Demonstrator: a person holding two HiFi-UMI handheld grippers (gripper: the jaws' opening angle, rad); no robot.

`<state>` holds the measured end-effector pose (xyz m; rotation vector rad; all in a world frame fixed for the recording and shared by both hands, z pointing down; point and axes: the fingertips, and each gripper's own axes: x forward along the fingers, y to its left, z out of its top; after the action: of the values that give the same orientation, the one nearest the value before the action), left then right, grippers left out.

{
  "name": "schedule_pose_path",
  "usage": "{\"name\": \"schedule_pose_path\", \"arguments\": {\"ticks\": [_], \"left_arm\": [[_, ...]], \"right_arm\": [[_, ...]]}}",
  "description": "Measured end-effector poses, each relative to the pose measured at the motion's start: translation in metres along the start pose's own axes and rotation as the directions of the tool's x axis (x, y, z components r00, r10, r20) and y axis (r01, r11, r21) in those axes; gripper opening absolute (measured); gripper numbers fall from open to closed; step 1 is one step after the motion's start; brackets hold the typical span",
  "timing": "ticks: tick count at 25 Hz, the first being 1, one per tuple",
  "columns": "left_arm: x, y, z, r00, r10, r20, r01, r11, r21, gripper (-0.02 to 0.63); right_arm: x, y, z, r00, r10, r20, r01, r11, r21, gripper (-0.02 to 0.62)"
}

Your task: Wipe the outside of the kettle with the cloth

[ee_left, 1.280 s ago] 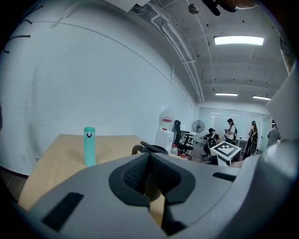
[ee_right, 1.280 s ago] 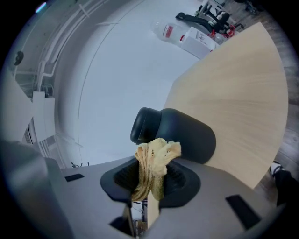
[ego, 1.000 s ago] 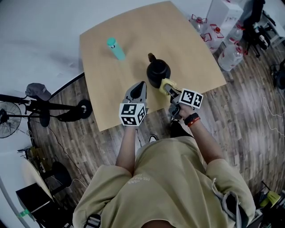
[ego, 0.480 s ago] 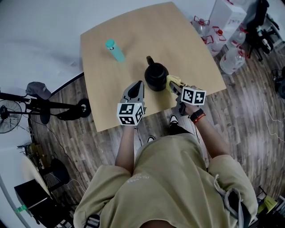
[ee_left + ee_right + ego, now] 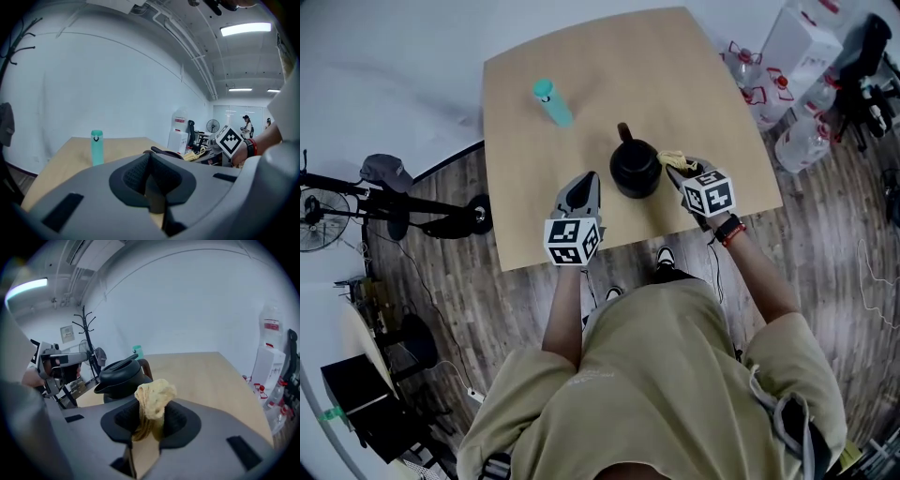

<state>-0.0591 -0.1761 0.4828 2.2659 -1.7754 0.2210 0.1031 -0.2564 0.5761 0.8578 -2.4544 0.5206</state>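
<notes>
A black kettle (image 5: 635,169) stands on the tan table (image 5: 712,94), its handle toward the far side. My right gripper (image 5: 677,168) is shut on a bunched yellow cloth (image 5: 672,158), held just right of the kettle; whether cloth and kettle touch cannot be told. In the right gripper view the cloth (image 5: 153,399) sticks up between the jaws, with the kettle (image 5: 123,378) just beyond to the left. My left gripper (image 5: 590,180) hovers left of the kettle near the table's front edge, shut with nothing in it (image 5: 150,161); the kettle's lid (image 5: 163,152) shows past its jaws.
A teal bottle (image 5: 553,101) stands at the far left of the table. Water jugs and white boxes (image 5: 787,56) sit on the wood floor to the right. A fan and stands (image 5: 356,206) are left of the table. The person's feet (image 5: 666,255) are below the front edge.
My right gripper has carried the cloth from the kettle's near side round to its right side, a little farther from me. The left gripper has hardly moved.
</notes>
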Motion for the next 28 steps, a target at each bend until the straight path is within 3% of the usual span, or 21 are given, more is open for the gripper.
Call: {"name": "schedule_pose_path", "arguments": {"ticks": [9, 13, 16, 19, 23, 28], "left_arm": [[0.018, 0.000, 0.005, 0.997, 0.073, 0.012, -0.073, 0.997, -0.014, 0.025], [0.018, 0.007, 0.006, 0.995, 0.096, 0.015, -0.096, 0.995, -0.028, 0.025], [0.014, 0.016, 0.005, 0.995, 0.098, 0.016, -0.097, 0.995, -0.028, 0.025], [0.012, 0.026, -0.001, 0.996, 0.085, 0.008, -0.085, 0.996, -0.020, 0.025], [0.008, 0.035, -0.001, 1.000, -0.004, 0.008, 0.004, 1.000, -0.011, 0.025], [-0.007, 0.057, 0.003, 0.995, -0.097, 0.014, 0.097, 0.995, 0.000, 0.025]], "right_arm": [[0.038, -0.026, 0.027, 0.985, 0.153, -0.077, -0.163, 0.977, -0.138, 0.120], [0.057, -0.024, 0.031, 0.955, 0.275, -0.109, -0.287, 0.951, -0.112, 0.120], [0.065, -0.020, 0.035, 0.941, 0.315, -0.126, -0.328, 0.939, -0.101, 0.120], [0.063, -0.020, 0.036, 0.957, 0.275, -0.091, -0.281, 0.958, -0.061, 0.120], [0.045, -0.014, 0.025, 0.990, 0.143, -0.014, -0.142, 0.989, 0.034, 0.120], [0.018, 0.019, -0.007, 0.999, -0.017, 0.038, 0.010, 0.983, 0.184, 0.120]]}}
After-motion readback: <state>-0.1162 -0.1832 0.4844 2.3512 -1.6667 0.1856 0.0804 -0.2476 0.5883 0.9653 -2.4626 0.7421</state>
